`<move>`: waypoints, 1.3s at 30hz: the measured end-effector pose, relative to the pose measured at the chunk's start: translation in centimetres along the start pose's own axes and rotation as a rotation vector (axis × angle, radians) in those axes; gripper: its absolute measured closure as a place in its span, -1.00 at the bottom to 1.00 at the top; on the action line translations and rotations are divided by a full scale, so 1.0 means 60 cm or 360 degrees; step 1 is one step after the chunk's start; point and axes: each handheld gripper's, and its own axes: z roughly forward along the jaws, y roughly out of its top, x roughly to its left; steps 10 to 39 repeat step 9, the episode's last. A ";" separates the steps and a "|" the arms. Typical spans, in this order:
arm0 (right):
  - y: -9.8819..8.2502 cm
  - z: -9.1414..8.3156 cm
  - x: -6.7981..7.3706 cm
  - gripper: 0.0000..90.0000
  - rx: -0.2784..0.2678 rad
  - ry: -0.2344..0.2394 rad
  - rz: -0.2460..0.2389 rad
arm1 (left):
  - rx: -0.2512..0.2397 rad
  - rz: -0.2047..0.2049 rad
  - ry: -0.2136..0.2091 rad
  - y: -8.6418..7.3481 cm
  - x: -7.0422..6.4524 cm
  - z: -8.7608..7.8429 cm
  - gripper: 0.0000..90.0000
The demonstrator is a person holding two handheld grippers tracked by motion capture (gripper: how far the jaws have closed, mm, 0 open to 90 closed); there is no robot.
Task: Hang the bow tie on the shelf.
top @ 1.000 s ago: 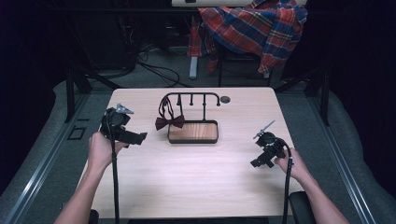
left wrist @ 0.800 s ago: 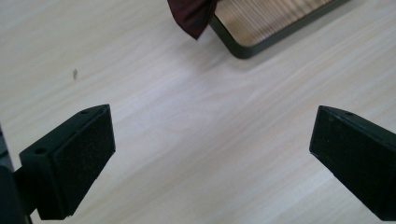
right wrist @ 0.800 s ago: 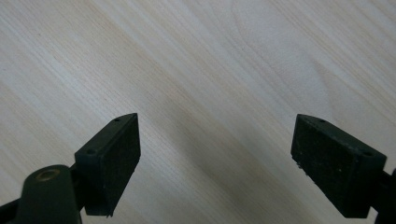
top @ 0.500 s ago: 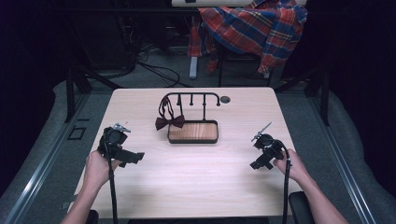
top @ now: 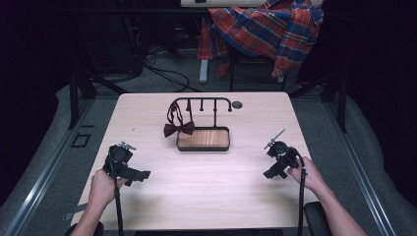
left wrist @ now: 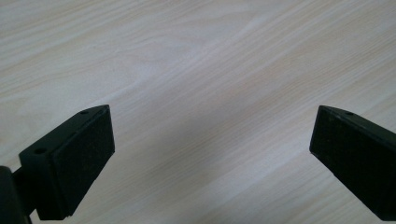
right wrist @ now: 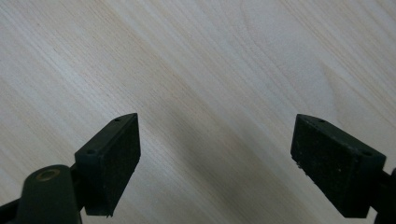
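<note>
A dark red bow tie [top: 178, 129] hangs by its strap from the left end of a black hook rack [top: 201, 102] that rises from a wooden tray base [top: 203, 139] at the table's middle back. My left gripper [top: 136, 175] is low at the front left, near the table top, held in a hand. Its jaws stand wide apart over bare wood, left gripper [left wrist: 210, 154] open and empty. My right gripper [top: 269, 172] sits at the front right in the other hand. There too the right gripper [right wrist: 217, 158] is open with nothing between its pads.
The light wooden table [top: 206, 196] has a small round grommet [top: 237, 104] behind the rack. A plaid shirt [top: 268, 29] is draped over a chair beyond the far edge. Cables trail from both grippers toward the near edge. Dark floor surrounds the table.
My left gripper has drawn back toward the near left edge and dropped lower. The right gripper has shifted slightly nearer. The bow tie and rack have stayed put.
</note>
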 end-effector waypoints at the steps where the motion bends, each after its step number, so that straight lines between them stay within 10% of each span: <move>1: 0.000 0.000 0.000 -0.66 -0.0002 -0.0001 -0.0002 | -0.0006 -0.0003 0.0006 0.001 0.000 0.001 -1.00; 39: 0.001 0.003 0.001 -0.65 0.0049 -0.0069 -0.0033 | -0.0073 -0.0048 0.0038 0.000 0.012 -0.004 -1.00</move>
